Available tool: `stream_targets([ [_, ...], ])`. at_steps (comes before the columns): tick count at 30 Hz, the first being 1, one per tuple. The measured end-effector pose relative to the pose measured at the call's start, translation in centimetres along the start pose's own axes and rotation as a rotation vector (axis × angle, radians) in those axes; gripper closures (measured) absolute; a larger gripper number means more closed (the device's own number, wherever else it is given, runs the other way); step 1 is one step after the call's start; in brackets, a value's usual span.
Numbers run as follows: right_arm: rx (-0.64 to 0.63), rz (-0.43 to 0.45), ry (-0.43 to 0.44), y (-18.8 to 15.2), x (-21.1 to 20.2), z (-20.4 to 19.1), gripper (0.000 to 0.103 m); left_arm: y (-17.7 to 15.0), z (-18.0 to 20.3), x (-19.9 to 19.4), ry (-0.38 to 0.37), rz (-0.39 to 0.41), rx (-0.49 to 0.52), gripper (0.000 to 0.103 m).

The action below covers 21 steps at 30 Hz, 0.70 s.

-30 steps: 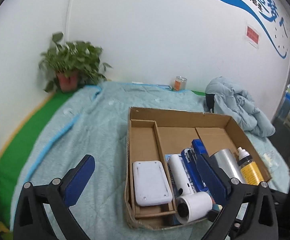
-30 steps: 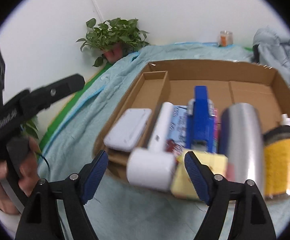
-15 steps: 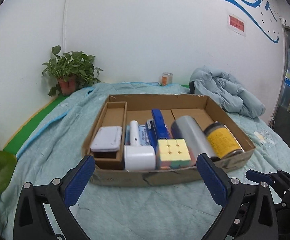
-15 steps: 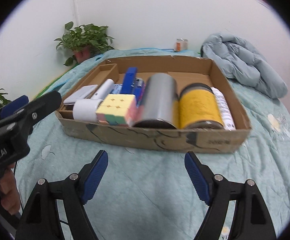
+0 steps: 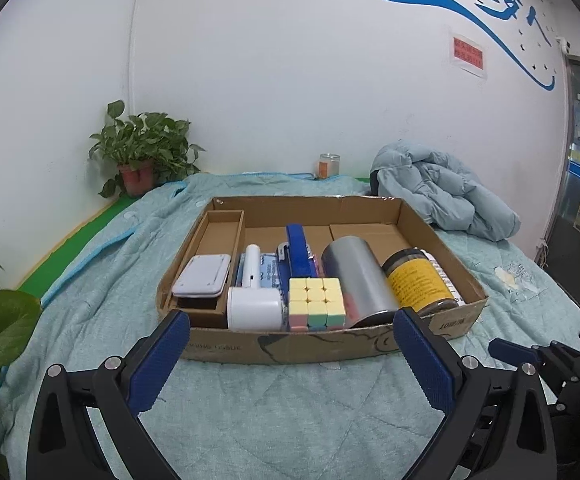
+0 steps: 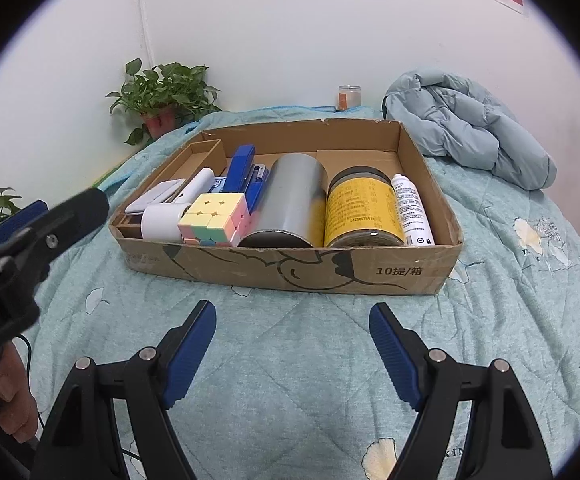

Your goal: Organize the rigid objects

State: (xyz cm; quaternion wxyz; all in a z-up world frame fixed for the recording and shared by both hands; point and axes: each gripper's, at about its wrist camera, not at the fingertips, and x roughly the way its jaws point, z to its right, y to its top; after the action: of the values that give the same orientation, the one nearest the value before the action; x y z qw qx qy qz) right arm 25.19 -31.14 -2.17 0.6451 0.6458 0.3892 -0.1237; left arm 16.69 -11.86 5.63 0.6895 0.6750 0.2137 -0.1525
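Both my left gripper (image 5: 290, 354) and right gripper (image 6: 291, 336) hover released and empty above the teal quilted bed (image 6: 290, 380). At twelve o'clock sits the brown cardboard box (image 6: 290, 268), packed: pastel puzzle cube (image 6: 214, 216), silver cylinder (image 6: 290, 204), yellow-labelled jar (image 6: 363, 210). I judge the sorting finished; next, only a check.

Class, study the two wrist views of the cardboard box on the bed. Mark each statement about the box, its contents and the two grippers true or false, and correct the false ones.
1. The puzzle cube lies inside the cardboard box. True.
2. The right gripper is shut on the silver can. False: it is open and empty, short of the box, over the quilt.
3. The yellow-labelled jar lies between the silver can and the white bottle. True.
4. The left gripper holds the cube. False: its jaws are open and empty.
5. The potted plant stands inside the box. False: it stands beyond the box, by the wall.
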Motion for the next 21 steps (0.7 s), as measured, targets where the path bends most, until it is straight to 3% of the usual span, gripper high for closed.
stream_targets([
  [8, -0.032, 0.003, -0.026, -0.6, 0.2, -0.7, 0.024, -1.2, -1.3, 1.0, 0.044, -0.017, -0.031, 0.001],
  [21, -0.029, 0.0, -0.058, -1.2, 0.3, -0.9, 0.024, -2.1, -1.8, 2.0, 0.018, -0.043, -0.021, 0.001],
])
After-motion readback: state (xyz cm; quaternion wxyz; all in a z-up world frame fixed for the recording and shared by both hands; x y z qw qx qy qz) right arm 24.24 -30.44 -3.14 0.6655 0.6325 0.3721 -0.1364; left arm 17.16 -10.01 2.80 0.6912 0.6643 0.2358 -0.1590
